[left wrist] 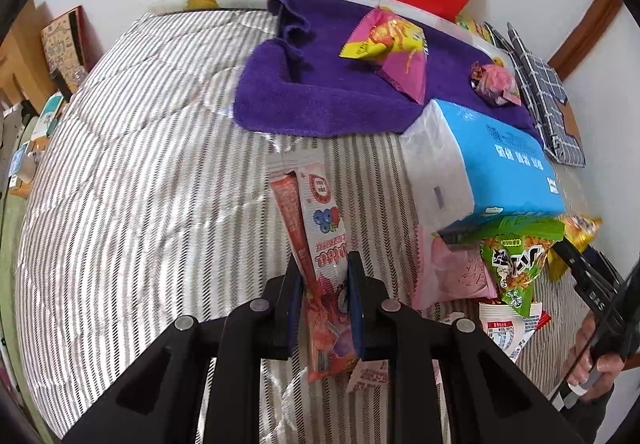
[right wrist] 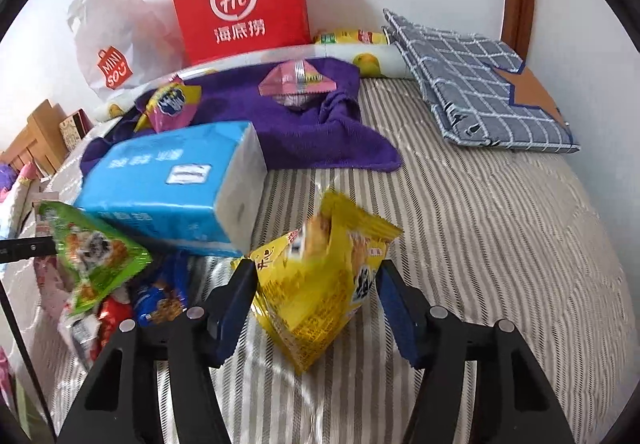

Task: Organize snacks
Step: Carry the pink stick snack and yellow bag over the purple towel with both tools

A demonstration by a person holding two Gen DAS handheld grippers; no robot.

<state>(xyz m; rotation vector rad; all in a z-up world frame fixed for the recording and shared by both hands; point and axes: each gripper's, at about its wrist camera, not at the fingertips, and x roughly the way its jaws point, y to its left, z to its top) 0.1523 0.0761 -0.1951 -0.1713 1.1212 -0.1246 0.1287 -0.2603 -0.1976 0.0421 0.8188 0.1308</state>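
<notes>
snacks lay across a striped bed (left wrist: 140, 163). at the left, the left tool (left wrist: 324, 268) was clenched on a long red-and-white candy packet (left wrist: 320, 244) stretching away over the bedding. right of it sat a blue tissue pack (left wrist: 500, 163), with a green snack bag (left wrist: 512, 260) near its front. farther right, the right tool (right wrist: 316, 276) stood released around a yellow snack bag (right wrist: 320, 276), its right pad clear of the wrapper.

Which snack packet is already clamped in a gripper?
The long red-and-white packet: the left gripper is shut on it. The yellow packet only sits between the right gripper's open jaws; the others lie untouched.
</notes>
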